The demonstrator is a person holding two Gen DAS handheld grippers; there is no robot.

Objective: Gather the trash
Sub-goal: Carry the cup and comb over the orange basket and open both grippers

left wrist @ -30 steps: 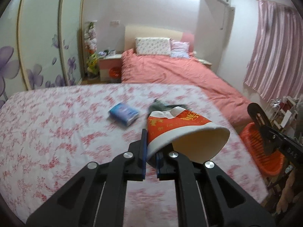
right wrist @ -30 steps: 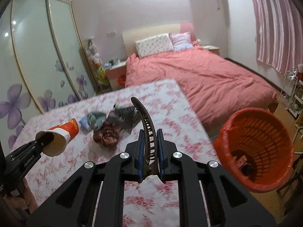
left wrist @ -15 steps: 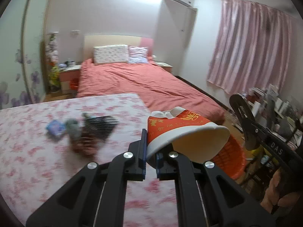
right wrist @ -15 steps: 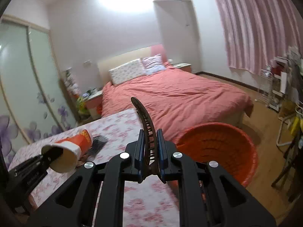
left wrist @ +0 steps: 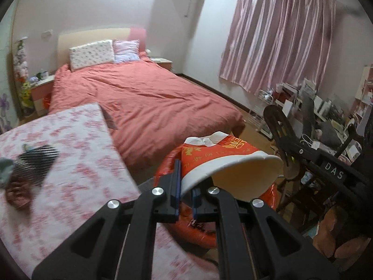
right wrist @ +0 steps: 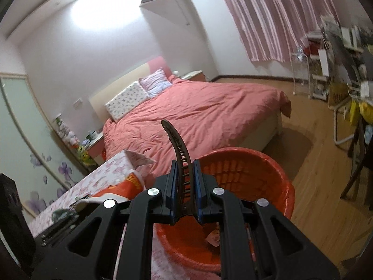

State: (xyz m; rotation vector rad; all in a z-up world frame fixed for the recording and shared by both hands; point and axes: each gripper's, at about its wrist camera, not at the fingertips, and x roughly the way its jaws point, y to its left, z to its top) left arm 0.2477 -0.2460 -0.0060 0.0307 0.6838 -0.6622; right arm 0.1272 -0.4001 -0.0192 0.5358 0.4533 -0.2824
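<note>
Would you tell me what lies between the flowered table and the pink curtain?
The coral-covered bed fills most of that stretch, and the orange basket stands nearer, seen in the left wrist view.

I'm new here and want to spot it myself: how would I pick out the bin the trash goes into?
Find the big bed with the salmon-red cover. On the wooden floor at its foot, beside the flower-patterned table, stands the bin. It is a round bright-orange basket with lattice walls, the only open container there.
</note>
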